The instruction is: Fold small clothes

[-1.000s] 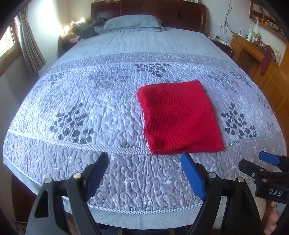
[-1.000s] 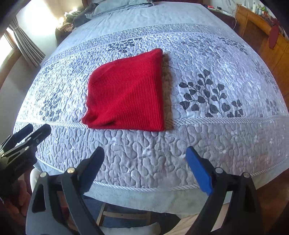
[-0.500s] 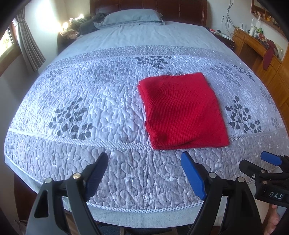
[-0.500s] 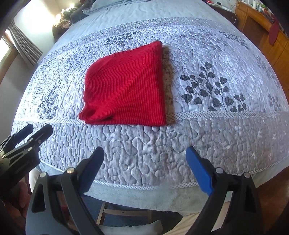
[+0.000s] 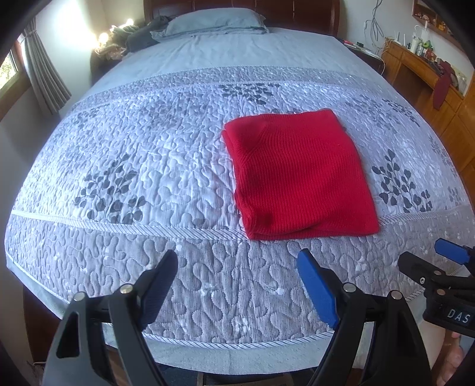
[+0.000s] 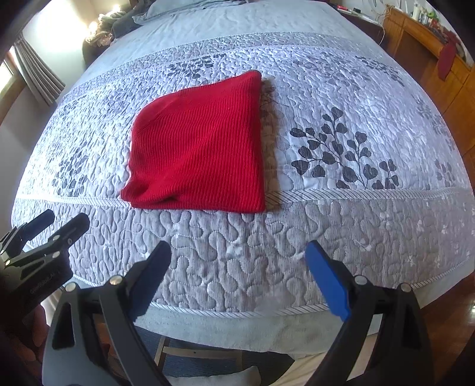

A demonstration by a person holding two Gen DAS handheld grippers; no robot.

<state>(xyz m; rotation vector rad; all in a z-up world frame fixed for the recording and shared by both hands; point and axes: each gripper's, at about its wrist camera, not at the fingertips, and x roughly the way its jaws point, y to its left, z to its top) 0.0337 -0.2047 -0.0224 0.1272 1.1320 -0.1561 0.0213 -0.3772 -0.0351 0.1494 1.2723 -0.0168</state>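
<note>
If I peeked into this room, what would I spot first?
The bright red knitted garment, folded into a neat rectangle, lying on the grey leaf-patterned quilt near the foot of the bed. Next, the two black claws with blue pads poking in from the bottom: the left claw and the right claw, both wide open, holding nothing, short of the garment. At the far end lies a grey-blue pillow.

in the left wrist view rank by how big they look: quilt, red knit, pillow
1. quilt, fills most of the view
2. red knit
3. pillow, though it lies farthest from the camera, so its true size against the knit is unsure
</note>
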